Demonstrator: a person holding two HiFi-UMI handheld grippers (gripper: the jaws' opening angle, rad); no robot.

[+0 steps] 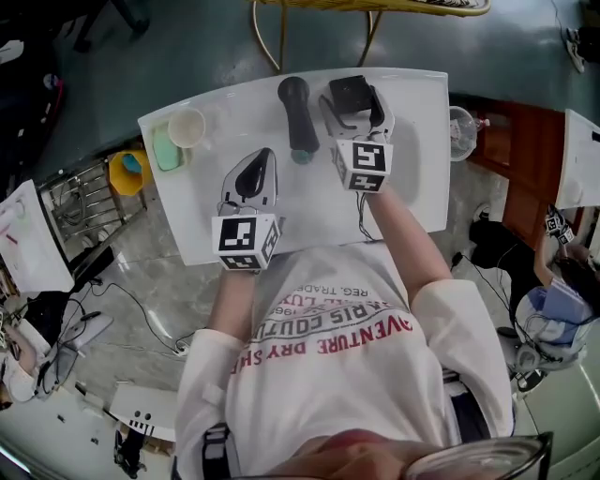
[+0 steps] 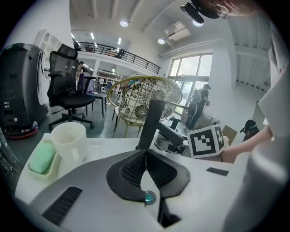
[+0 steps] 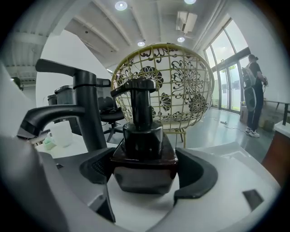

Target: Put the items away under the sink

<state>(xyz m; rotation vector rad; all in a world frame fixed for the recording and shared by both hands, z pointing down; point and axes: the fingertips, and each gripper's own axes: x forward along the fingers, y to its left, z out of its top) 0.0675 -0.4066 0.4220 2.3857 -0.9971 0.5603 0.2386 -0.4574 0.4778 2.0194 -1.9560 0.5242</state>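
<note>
A dark pump bottle [image 1: 349,89] [image 3: 144,154] stands on the white sink counter [image 1: 412,169], to the right of the black faucet [image 1: 298,112] [image 3: 88,113]. My right gripper [image 1: 352,103] [image 3: 147,174] is open wide, and the bottle sits between its pads. The left pad lies close against the bottle, while a gap shows at the right pad. My left gripper [image 1: 258,161] [image 2: 146,158] is shut with nothing in it, low over the counter in front of the faucet [image 2: 152,122]. At the counter's left end stand a white cup [image 1: 186,127] [image 2: 69,140] and a green soap bar [image 1: 167,148] [image 2: 42,157] on a dish.
A yellow wicker chair [image 1: 375,7] [image 3: 167,86] stands just behind the counter. A clear container [image 1: 461,131] sits off the right edge beside a wooden cabinet [image 1: 525,150]. Wire racks and a yellow tub [image 1: 129,171] lie on the floor at the left.
</note>
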